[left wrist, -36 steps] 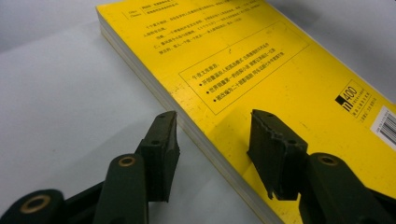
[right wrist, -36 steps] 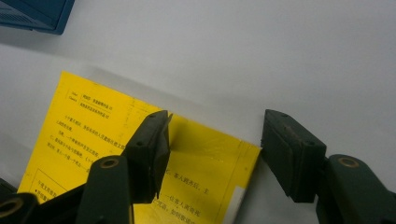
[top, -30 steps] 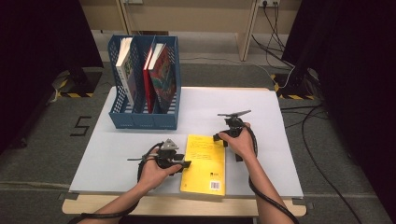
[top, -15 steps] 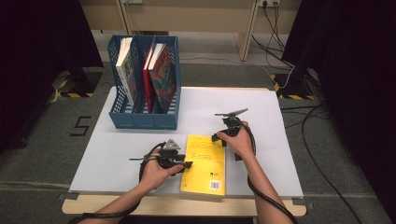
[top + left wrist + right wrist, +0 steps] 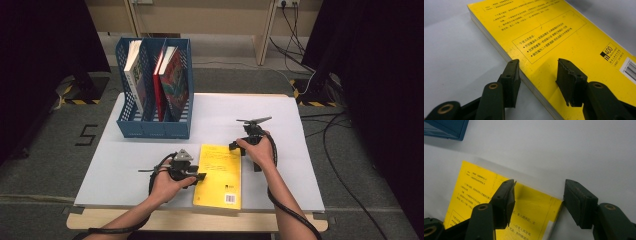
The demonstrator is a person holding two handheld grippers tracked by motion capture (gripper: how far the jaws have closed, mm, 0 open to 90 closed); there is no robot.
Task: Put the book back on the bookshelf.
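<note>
A yellow book (image 5: 220, 175) lies flat on the white table (image 5: 300, 150), back cover up, barcode toward the person. My left gripper (image 5: 200, 176) is at the book's left long edge. In the left gripper view the gripper (image 5: 537, 72) is open and straddles that edge: one jaw is beside the page block over the table, the other over the yellow cover (image 5: 564, 37), neither pressing. My right gripper (image 5: 237, 146) is at the book's far right corner. In the right gripper view it (image 5: 539, 192) is open, one jaw over the cover (image 5: 474, 192), the other past the corner.
A blue file holder (image 5: 155, 127) stands at the table's far left with three upright books in it; its corner (image 5: 446, 128) is in the right gripper view. Cables run over the floor at right. Bare tabletop lies right of and beyond the yellow book.
</note>
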